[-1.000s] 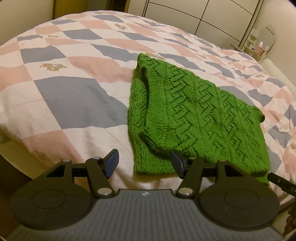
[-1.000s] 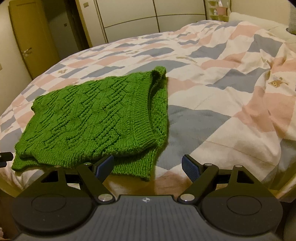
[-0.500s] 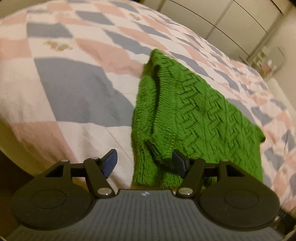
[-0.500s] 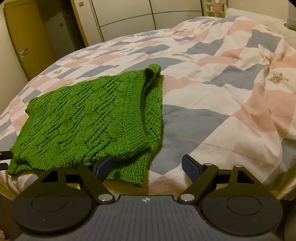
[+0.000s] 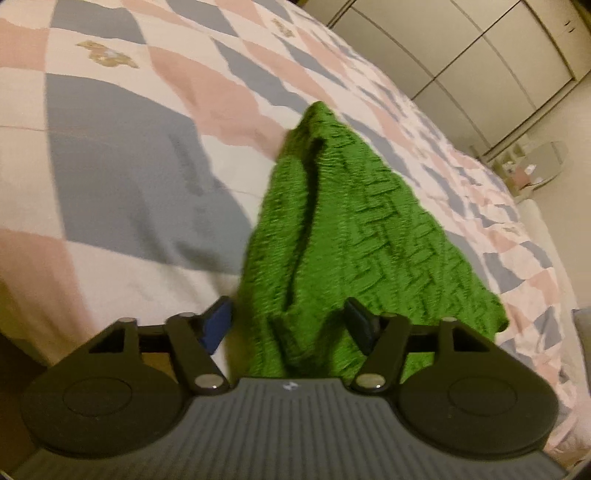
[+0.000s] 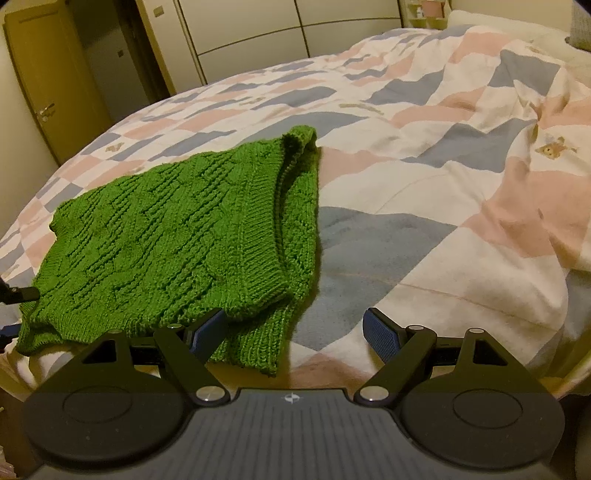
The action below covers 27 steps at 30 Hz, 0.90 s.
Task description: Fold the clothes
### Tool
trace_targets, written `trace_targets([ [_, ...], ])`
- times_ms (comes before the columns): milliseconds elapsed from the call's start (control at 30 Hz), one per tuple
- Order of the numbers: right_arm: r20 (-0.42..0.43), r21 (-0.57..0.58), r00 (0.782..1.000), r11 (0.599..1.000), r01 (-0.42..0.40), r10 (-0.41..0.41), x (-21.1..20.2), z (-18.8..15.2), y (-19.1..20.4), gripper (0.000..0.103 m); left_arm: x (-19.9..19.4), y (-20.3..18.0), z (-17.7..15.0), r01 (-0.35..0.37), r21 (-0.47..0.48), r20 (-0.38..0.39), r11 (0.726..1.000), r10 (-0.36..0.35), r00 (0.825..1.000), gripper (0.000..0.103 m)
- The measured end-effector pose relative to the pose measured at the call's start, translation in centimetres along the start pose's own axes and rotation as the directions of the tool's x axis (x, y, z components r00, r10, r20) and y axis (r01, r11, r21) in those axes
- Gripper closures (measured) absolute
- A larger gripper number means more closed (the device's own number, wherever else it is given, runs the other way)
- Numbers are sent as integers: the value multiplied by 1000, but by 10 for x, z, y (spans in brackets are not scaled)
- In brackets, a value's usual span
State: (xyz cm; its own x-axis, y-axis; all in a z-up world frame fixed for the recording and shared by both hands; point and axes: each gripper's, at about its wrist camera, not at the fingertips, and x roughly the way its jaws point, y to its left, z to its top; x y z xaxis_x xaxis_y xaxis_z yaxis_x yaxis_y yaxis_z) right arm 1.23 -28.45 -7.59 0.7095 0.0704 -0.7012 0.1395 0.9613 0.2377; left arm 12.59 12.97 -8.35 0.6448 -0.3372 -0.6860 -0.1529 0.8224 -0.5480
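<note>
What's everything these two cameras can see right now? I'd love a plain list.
Green knitted sweater: one, green, lying partly folded near the bed's edge.
Checked quilt: one, pink, grey-blue and cream, covering the bed.
Wardrobe doors: several panels, cream, behind the bed.
Wooden door: one, yellowish, far left in the right view.
Small shelf: one, pale, holding blurred items, beside the bed.
Left gripper: one, black, blue-padded fingers open astride the sweater's near edge.
Right gripper: one, black, open at the sweater's corner.

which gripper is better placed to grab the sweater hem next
Left. The left gripper is open with the green sweater hem between its fingers; the right gripper is open too, mostly over bare quilt.
</note>
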Motion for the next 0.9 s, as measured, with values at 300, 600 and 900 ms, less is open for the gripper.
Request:
trace_targets([
  [300, 2, 29, 1000, 999, -27, 27, 5, 0, -8, 20, 10, -1, -3, 36, -25, 4, 999, -36, 999, 55],
  [600, 48, 80, 996, 994, -76, 72, 3, 4, -17, 21, 11, -3, -6, 28, -10, 7, 1000, -28, 1000, 59],
  [900, 54, 344, 969, 906, -246, 242, 18, -2, -50, 23, 12, -3, -5, 20, -10, 3, 1000, -20, 1000, 63],
])
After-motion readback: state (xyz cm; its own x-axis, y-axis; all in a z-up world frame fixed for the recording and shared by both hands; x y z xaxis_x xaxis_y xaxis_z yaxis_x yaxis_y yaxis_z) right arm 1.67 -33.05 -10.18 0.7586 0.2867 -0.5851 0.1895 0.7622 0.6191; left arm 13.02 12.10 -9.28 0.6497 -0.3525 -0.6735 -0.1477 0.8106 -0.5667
